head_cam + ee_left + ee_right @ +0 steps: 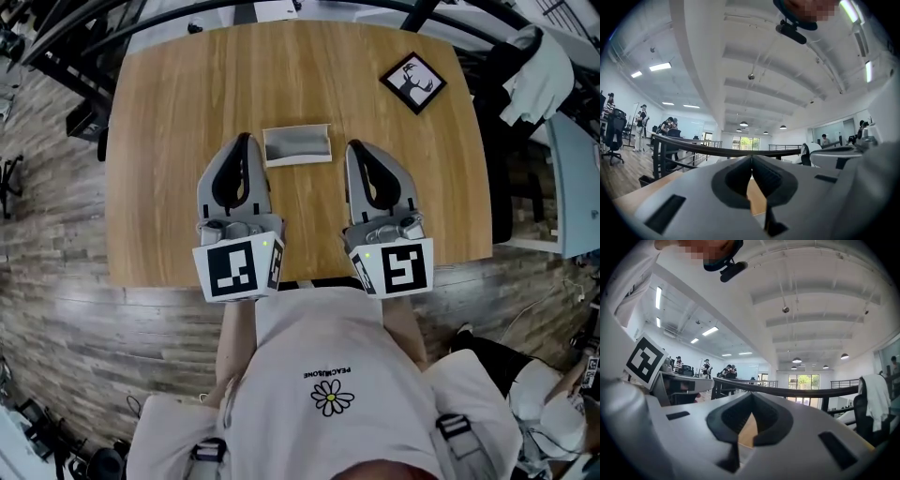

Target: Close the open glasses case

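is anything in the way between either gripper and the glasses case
Nothing visible does. The glasses case lies on the bare wooden table between the tips of the left gripper and the right gripper, both shut. The black deer tile sits off near the far right corner.

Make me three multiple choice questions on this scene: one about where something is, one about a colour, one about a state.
1. The case lies:
A. between the tips of the left claw and right claw
B. gripped in the right claw
C. under the left claw

2. The case is:
A. red
B. green
C. grey

3. The left claw is:
A. wide open
B. shut and empty
C. shut on the case

Answers:
1 A: the head view shows the case on the wood between the two tips, touching neither.
2 C: its shell and lining look grey.
3 B: the left gripper view shows the jaws meeting with nothing between them.
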Available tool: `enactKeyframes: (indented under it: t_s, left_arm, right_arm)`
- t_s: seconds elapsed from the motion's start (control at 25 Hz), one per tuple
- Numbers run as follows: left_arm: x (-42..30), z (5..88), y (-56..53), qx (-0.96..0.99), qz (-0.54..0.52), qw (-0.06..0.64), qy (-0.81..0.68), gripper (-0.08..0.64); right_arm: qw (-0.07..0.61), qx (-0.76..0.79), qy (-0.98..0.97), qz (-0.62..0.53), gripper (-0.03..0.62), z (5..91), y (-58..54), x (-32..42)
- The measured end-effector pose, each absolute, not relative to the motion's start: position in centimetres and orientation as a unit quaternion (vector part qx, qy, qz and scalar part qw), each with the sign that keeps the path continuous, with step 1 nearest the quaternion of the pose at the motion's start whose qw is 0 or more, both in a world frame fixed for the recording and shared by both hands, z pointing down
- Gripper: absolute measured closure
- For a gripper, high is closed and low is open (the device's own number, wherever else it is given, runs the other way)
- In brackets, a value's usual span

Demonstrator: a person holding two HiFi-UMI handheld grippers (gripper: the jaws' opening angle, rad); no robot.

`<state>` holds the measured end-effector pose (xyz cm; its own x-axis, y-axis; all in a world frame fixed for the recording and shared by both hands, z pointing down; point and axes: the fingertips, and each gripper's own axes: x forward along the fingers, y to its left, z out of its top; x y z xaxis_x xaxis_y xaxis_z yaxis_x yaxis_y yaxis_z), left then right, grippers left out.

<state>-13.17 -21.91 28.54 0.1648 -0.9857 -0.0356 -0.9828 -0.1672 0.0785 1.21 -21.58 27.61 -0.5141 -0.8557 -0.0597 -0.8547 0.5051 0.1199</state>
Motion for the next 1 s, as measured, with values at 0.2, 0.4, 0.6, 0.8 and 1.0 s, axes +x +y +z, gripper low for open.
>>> enactKeyframes:
  t_s: [0.2, 0.4, 0.6, 0.8, 1.0]
  left_arm:
    - [-12.9, 28.2, -22.3, 0.76, -0.038, 0.008, -0.648, 0.541]
    - [-12.8, 28.4, -22.8, 0.759, -0.038, 0.01, -0.65, 0.541]
    - [-12.1, 28.7, -23.6, 0.768, -0.024, 0.014, -0.64, 0.538]
    - [-11.5, 29.4, -24.7, 0.778, -0.02, 0.032, -0.628, 0.505]
    - [-11.2, 29.5, -25.9, 0.78, -0.022, 0.037, -0.624, 0.48]
  right_arm:
    - [0.005, 0.484, -0.873, -0.059, 0.584, 28.0, -22.1, 1.2]
    - [0.005, 0.479, -0.876, -0.058, 0.584, 28.2, -22.3, 1.0]
    - [0.006, 0.479, -0.876, -0.049, 0.584, 28.7, -22.6, 1.2]
    - [0.005, 0.479, -0.877, -0.043, 0.584, 29.1, -22.6, 1.3]
    - [0.006, 0.476, -0.879, -0.032, 0.584, 29.6, -22.6, 1.3]
